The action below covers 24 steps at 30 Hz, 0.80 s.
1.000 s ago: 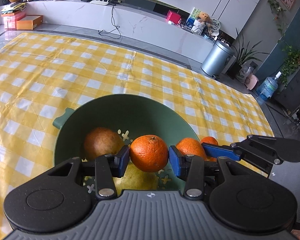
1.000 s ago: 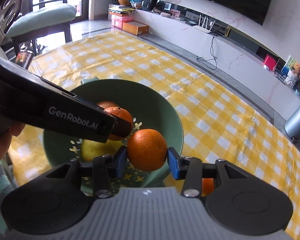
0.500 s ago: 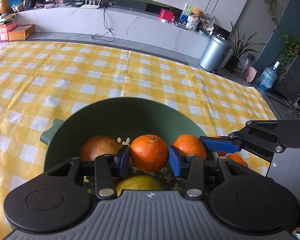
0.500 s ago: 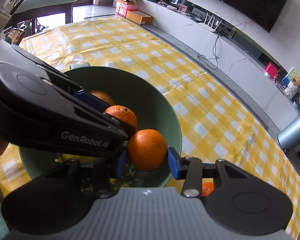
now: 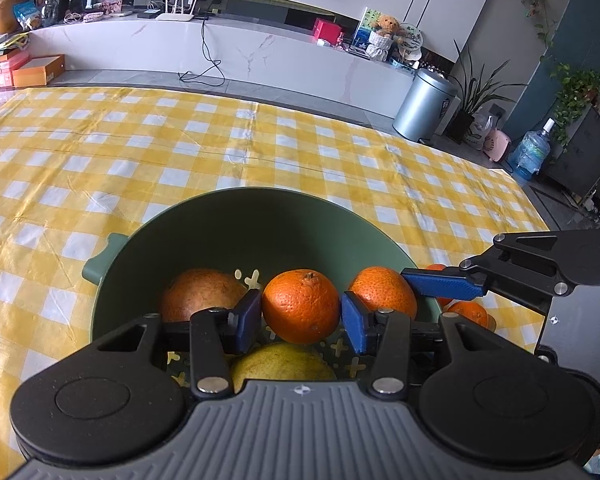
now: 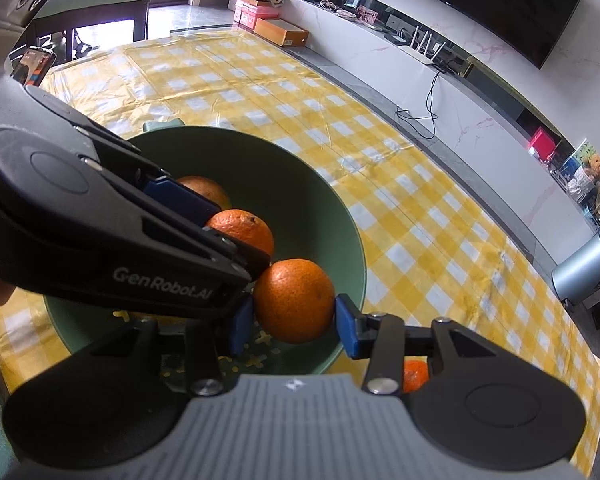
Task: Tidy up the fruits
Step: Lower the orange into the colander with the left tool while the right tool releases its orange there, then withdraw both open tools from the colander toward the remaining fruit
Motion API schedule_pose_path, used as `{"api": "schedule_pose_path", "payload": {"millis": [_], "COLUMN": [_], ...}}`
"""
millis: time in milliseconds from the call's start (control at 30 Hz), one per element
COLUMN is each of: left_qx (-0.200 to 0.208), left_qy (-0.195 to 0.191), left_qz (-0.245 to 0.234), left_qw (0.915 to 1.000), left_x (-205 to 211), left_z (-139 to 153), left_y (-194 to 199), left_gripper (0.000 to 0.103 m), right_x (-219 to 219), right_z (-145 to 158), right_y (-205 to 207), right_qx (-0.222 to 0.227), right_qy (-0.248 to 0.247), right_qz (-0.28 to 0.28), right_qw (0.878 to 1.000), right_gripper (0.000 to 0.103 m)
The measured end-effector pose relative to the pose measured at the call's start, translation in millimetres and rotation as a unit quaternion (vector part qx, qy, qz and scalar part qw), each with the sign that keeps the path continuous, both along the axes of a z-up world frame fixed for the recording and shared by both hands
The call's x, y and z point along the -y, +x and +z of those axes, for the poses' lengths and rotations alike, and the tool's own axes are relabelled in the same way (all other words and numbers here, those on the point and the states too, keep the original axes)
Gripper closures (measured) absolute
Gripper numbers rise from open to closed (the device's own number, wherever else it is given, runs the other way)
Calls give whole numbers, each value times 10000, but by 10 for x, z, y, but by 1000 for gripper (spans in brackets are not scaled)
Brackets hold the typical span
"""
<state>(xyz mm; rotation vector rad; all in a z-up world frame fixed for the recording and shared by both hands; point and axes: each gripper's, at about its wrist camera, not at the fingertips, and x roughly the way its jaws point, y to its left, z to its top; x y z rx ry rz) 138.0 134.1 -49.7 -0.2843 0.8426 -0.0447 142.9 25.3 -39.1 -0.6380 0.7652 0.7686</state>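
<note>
Oranges sat in both tools over the green bowl. Your left tool had just been widening its jaws, so the left orange between them looked released, likely about to drop in. Your right tool was clenched on the right orange near the bowl's right rim. That delivery remained. Counted: four oranges, two of them loose oranges on the tabletop right of the bowl; one brown fruit and one yellow fruit inside; one bowl.
</note>
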Motion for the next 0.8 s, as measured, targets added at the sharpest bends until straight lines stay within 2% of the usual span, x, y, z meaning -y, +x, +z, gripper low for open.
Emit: {"api": "schedule_pose_path", "payload": {"millis": [167, 267, 533, 600, 800], "left_qx": [-46, -3, 91, 153, 405], "left_qy": [-12, -191, -303, -262, -109], "left_qz": [-49, -79, -86, -82, -94], "left_qw": [10000, 9998, 9995, 9995, 9991], "left_x": [10, -8, 14, 37, 152], "left_z": [6, 13, 49, 87, 269], "left_y": [-46, -80, -136, -168, -280], "left_gripper": [46, 35, 35, 35, 35], "right_x": [2, -2, 58, 90, 266], "right_z": [-34, -42, 72, 120, 288], "right_y": [-8, -50, -111, -142, -255], "right_qx": [-157, -157, -121, -92, -12], "right_qy": [10, -2, 158, 242, 576], "right_qz": [-48, -31, -100, -147, -397], "right_qw": [9999, 9999, 9998, 9996, 9976], "right_gripper": [61, 59, 51, 45, 41]}}
